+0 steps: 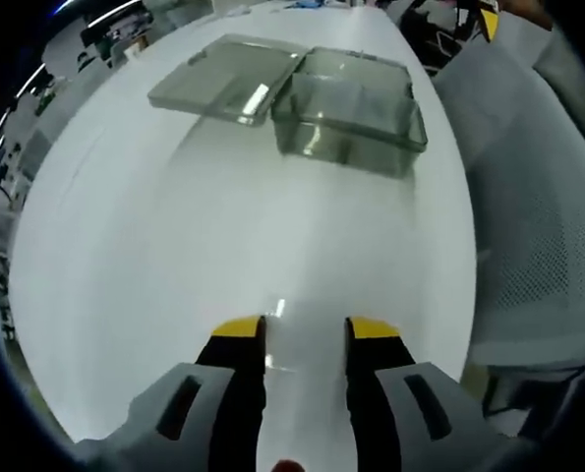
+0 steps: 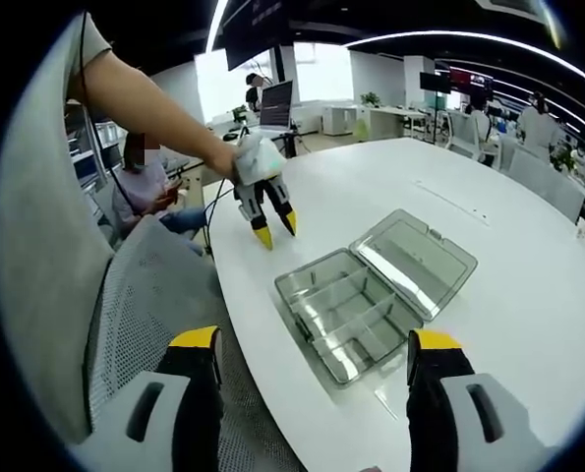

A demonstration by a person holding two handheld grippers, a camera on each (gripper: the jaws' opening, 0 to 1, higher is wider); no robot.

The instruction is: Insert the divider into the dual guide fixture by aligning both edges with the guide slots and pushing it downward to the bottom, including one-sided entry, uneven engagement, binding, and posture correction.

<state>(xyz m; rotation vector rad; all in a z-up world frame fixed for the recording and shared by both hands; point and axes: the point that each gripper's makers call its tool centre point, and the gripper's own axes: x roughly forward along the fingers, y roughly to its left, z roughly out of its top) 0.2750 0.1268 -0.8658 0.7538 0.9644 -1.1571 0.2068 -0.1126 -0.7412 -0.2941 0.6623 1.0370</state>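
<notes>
**Q:** Where does the task's thing sit, and in what state?

**A:** A clear plastic box (image 2: 356,320) rests on the white counter (image 2: 528,295), near the edge that faces the mesh chair (image 2: 149,285). Its hinged lid (image 2: 417,261) lies fully open and flat beside the tray. Inside, thin clear dividers (image 2: 343,307) appear to cross the compartments; whether each is seated to the bottom cannot be told. In the left gripper view the same box (image 1: 351,116) and lid (image 1: 228,79) lie well ahead, across bare counter (image 1: 174,275).

**Q:** And the 2 grippers?

**A:** The left gripper (image 1: 305,329) hangs low over the counter, jaws apart, nothing between them; it also shows in the right gripper view (image 2: 274,228), held by a hand (image 2: 251,157), beside the box but not touching it. The right gripper (image 2: 317,344) hovers over the chair and counter edge, jaws spread wide — empty.

**Q:** How will a divider likely handle?

**A:** Judged from its look — light, thin, stiff, smooth, so slippery under the yellow tips. It would likely flex or crack if forced while skewed. Best taken along the top edge, near the middle, leaving both ends free to meet their slots. The box itself is light and may slide; the other gripper could steady a wall.
</notes>
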